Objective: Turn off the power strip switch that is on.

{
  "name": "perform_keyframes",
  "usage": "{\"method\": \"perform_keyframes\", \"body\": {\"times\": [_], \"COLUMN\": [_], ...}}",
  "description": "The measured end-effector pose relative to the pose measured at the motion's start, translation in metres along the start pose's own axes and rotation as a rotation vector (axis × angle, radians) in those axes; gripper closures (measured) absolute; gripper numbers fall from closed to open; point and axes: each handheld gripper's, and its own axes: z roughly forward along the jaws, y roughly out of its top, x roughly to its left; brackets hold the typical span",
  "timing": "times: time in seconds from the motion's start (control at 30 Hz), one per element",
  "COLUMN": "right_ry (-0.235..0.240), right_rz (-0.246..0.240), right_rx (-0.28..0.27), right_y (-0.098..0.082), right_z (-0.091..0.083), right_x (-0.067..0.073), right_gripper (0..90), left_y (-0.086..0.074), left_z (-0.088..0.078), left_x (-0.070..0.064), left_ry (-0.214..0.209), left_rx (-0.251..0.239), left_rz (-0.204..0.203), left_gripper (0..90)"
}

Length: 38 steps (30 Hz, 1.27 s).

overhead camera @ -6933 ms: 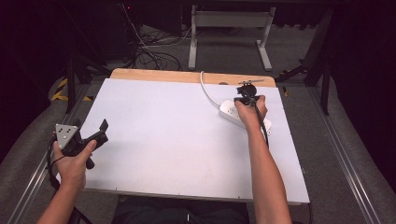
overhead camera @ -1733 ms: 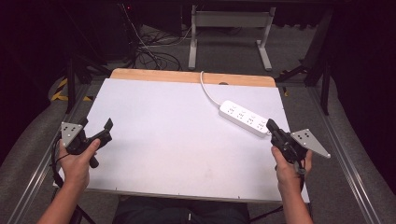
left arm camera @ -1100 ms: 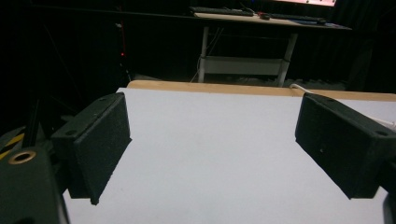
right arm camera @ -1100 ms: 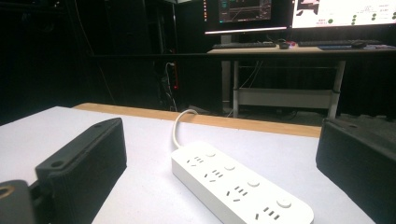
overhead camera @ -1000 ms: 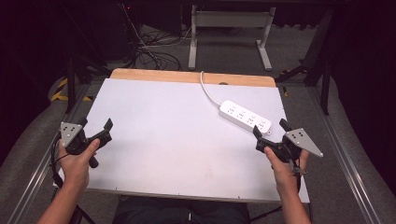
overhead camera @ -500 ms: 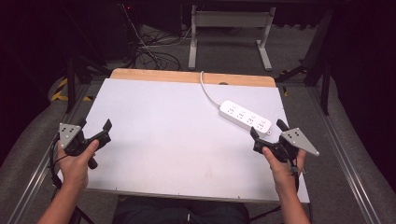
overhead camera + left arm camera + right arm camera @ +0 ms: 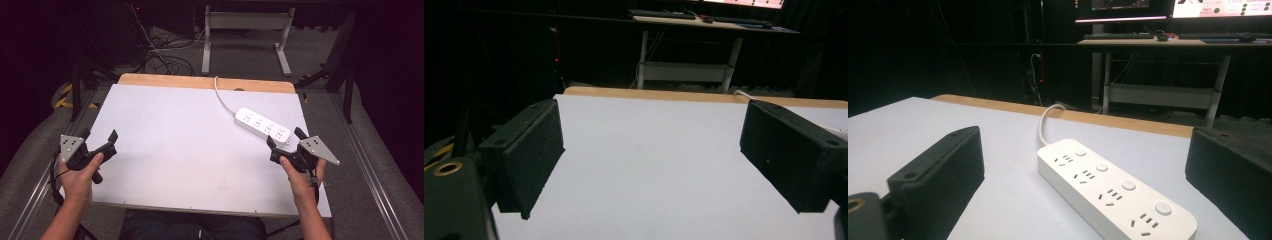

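A white power strip (image 7: 262, 125) with several sockets lies at the right of the white table top (image 7: 185, 145), its cord (image 7: 223, 98) running to the far edge. In the right gripper view the power strip (image 7: 1113, 192) lies just ahead between the two jaws. My right gripper (image 7: 284, 141) is open, near the strip's near end, apart from it. My left gripper (image 7: 97, 140) is open over the table's left edge, with nothing between its jaws. The left gripper view looks across the bare white top (image 7: 649, 165).
A wooden strip (image 7: 205, 82) borders the table's far edge. Beyond it are a desk frame (image 7: 245, 35) and loose cables (image 7: 165, 57) on the floor. Metal rails (image 7: 367, 170) run along both sides of the table.
My right gripper has moved left and slightly forward toward the near end of the power strip. The left gripper has stayed put.
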Motion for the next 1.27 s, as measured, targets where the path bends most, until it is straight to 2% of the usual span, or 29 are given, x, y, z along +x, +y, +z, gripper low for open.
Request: {"method": "perform_keyframes", "body": {"times": [0.4,0.9,1.27], "right_ry": [0.012,0.006,0.013], "right_rz": [-0.004,-0.004,0.001], "right_rx": [0.005,0.002,0.009], "right_y": [0.000,-0.001,-0.003], "right_z": [0.005,0.004,0.004], "right_x": [0.001,0.000,-0.003], "right_gripper": [3.2,3.5,3.6], "left_y": [-0.001,-0.001,-0.001], "left_z": [-0.005,-0.002,0.009], "left_x": [0.002,0.001,-0.001], "left_ry": [0.009,0.006,-0.002], "left_rx": [0.005,0.003,0.013], "left_rz": [0.007,0.003,0.005], "left_gripper": [10.9,10.9,10.9]}}
